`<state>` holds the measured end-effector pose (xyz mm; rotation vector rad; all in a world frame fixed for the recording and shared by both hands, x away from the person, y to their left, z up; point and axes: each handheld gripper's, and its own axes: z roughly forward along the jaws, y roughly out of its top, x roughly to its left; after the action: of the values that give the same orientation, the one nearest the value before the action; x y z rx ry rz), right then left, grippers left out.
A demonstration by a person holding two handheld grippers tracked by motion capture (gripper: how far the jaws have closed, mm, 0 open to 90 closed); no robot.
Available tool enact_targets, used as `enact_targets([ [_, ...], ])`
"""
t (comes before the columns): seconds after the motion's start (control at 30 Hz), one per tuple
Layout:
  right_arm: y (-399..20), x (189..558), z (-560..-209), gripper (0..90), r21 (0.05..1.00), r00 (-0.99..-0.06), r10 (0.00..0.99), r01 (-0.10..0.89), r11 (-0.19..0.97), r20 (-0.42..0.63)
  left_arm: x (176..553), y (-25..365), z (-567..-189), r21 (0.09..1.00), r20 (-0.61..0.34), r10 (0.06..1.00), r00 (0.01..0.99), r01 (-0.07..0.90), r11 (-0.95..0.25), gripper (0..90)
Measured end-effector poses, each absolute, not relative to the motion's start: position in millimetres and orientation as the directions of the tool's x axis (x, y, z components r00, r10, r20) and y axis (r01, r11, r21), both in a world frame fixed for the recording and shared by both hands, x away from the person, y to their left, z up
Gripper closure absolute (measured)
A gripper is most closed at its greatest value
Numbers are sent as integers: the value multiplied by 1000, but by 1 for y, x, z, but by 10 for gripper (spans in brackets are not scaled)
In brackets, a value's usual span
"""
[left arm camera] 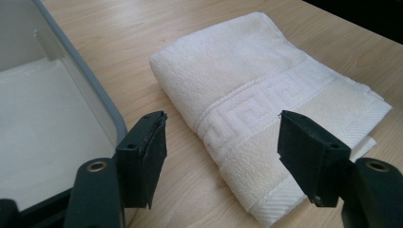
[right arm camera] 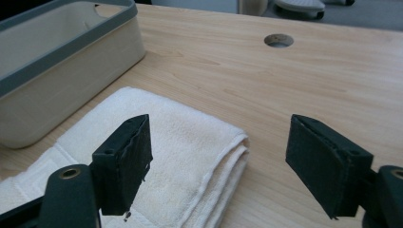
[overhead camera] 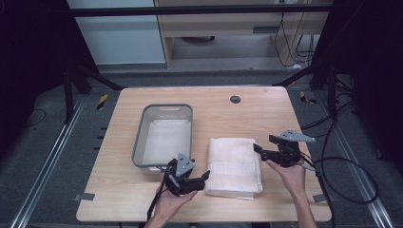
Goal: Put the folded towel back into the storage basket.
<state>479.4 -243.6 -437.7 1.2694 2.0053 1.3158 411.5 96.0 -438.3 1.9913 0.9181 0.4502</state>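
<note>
In the high view, the folded white terry towel is seen lying flat on the light wooden table, between the left gripper and the right gripper, both wide and empty.

In the left gripper view, the towel's woven key-pattern band lies just ahead; the near edge should be pinched squarely.

In the right gripper view, the towel's folded edge lies just ahead, the grey-rimmed plastic tub beyond it.

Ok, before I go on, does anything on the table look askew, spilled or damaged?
Nothing stands out. The folded towel lies flat and neat beside the bin, which sits upright with no spill in sight. The left gripper and the right gripper are open at the towel's two sides, holding nothing.
</note>
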Motion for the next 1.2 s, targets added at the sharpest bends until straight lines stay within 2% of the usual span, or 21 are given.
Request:
enact_targets([
  [0.3, -247, 486, -456, 247, 841, -479, 867, 519, 153, 138, 411, 86, -450, 813, -40, 736, 675, 450, -369, 328],
  [1.0, -238, 493, -469, 268, 813, -486, 866, 549, 195, 121, 418, 65, -474, 768, -51, 751, 659, 506, -392, 312],
  [1.2, -234, 495, -475, 270, 805, -490, 864, 556, 209, 114, 423, 65, -478, 765, -80, 757, 648, 527, -370, 294],
])
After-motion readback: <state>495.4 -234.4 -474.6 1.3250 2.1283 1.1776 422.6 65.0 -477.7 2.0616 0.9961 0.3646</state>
